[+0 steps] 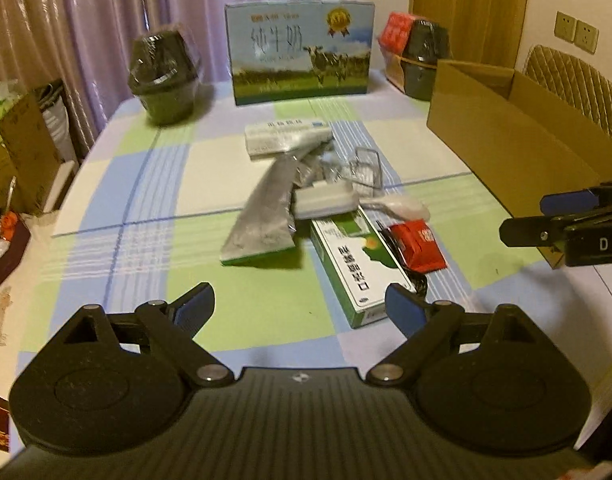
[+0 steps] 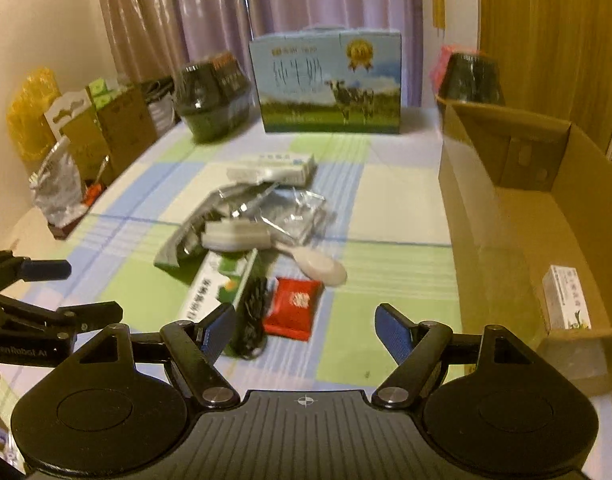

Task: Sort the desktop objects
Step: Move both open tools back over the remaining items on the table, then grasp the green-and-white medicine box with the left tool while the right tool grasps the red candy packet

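Two grippers, left gripper (image 1: 300, 306) and right gripper (image 2: 305, 330), hang wide open and hold nothing. Just past them lies a red packet (image 2: 292, 308) beside a green box (image 1: 358, 268) and a silver bag (image 1: 262, 216) (all heaped together). Farther right, the cardboard box (image 2: 506, 208) holds one small carton (image 2: 566, 296). A milk box (image 2: 330, 84) stands at the back.

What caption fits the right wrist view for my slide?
Open right tool hovers above a red packet in the desktop clutter, cardboard box alongside holding one small carton.
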The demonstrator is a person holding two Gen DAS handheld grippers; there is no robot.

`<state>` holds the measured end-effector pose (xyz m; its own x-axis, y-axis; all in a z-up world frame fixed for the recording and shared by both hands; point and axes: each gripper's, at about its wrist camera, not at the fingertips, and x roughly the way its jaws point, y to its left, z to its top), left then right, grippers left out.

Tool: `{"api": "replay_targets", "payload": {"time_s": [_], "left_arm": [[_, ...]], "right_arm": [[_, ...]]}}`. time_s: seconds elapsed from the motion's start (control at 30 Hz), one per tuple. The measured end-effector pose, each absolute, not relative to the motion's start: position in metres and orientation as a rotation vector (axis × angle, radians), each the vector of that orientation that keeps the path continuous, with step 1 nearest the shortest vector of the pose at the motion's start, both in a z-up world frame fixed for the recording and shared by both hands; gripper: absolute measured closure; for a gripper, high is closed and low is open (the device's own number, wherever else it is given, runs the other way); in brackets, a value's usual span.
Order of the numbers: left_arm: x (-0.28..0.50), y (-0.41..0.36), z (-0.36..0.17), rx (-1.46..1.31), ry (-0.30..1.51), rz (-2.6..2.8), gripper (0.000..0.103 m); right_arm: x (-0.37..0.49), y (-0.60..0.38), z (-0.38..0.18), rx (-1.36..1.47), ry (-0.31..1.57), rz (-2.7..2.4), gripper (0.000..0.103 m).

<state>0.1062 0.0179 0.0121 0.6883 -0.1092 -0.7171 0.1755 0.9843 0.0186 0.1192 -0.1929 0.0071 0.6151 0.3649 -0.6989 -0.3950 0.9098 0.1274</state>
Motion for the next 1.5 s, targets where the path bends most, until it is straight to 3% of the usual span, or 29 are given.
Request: {"api": "replay_targets", "payload": {"time_s": [0.77, 0.87, 0.93, 0.97, 1.27, 1.5], "left_arm": [[0.171, -0.03, -0.043, 0.092, 0.902, -0.213, 0.015], [0.174, -0.031, -0.046, 0.097, 0.914, -0.208, 0.027], [0.175, -0.029, -0.048, 0.105, 0.922, -0.199, 0.05], [0.176, -0.028, -0.049, 0.106, 0.93, -0.195, 0.052], [0.163, 0.004, -0.048, 0.083, 0.943, -0.157, 0.052], [0.16, 0.006, -0.046, 0.091, 0.929, -0.158, 0.051]], "right_arm": [[0.164, -0.194, -0.028, -0.044, 0.877, 0.449, 0.029], [0.167, -0.191, -0.03, -0.049, 0.884, 0.45, 0.029], [0.168, -0.189, -0.031, -0.051, 0.888, 0.452, 0.029], [0.169, -0.188, -0.032, -0.052, 0.89, 0.453, 0.029], [0.178, -0.176, -0.042, -0.046, 0.911, 0.476, 0.029], [0.189, -0.152, -0.051, -0.083, 0.922, 0.481, 0.046]]}}
